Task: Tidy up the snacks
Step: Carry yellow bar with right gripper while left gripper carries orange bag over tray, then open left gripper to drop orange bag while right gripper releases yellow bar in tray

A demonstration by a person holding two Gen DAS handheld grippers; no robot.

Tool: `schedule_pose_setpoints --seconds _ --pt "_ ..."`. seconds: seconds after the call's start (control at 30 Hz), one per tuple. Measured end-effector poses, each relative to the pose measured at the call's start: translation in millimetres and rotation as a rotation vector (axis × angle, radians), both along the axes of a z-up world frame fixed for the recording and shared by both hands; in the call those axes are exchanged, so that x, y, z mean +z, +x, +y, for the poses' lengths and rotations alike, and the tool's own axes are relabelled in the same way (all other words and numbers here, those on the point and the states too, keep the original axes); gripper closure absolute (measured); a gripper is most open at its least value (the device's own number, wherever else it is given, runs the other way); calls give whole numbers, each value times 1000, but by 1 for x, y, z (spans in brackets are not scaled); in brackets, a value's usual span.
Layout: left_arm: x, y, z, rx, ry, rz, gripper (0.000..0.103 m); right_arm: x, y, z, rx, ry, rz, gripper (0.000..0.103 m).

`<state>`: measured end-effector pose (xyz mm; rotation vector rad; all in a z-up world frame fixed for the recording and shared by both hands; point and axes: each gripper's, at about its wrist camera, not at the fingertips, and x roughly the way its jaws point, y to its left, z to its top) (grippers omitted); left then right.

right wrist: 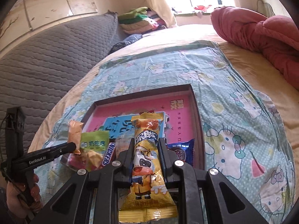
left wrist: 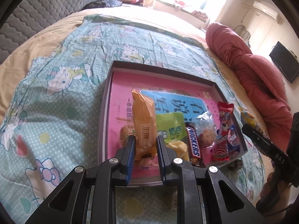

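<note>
A shallow dark box (left wrist: 109, 85) with a pink book cover inside lies on the bed; it also shows in the right wrist view (right wrist: 196, 112). My left gripper (left wrist: 144, 140) is shut on an orange snack packet (left wrist: 143, 123) and holds it over the box's near left part. My right gripper (right wrist: 147, 145) is shut on a yellow cartoon snack packet (right wrist: 147, 168) above the box's near edge. In the box lie a green packet (left wrist: 171, 126), a Snickers bar (left wrist: 194, 141), a clear cookie bag (left wrist: 206, 130) and a red candy packet (left wrist: 224, 130). A blue Oreo packet (right wrist: 182, 151) lies beside my right gripper.
The box rests on a Hello Kitty sheet (left wrist: 61, 85) on a bed. A red quilt (left wrist: 248, 69) is bundled at the right. A grey quilted headboard (right wrist: 46, 59) stands on the left. Folded clothes (right wrist: 138, 20) are stacked by the window.
</note>
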<state>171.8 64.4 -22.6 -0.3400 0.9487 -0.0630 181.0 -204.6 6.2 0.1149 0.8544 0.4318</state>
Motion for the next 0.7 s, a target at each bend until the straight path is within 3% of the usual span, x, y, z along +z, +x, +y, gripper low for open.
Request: schedule_pose_setpoints --seconds 0.7 --pt "-1 4 -7 -7 10 -3 80 -21 25 -1 -66 -13 63 80"
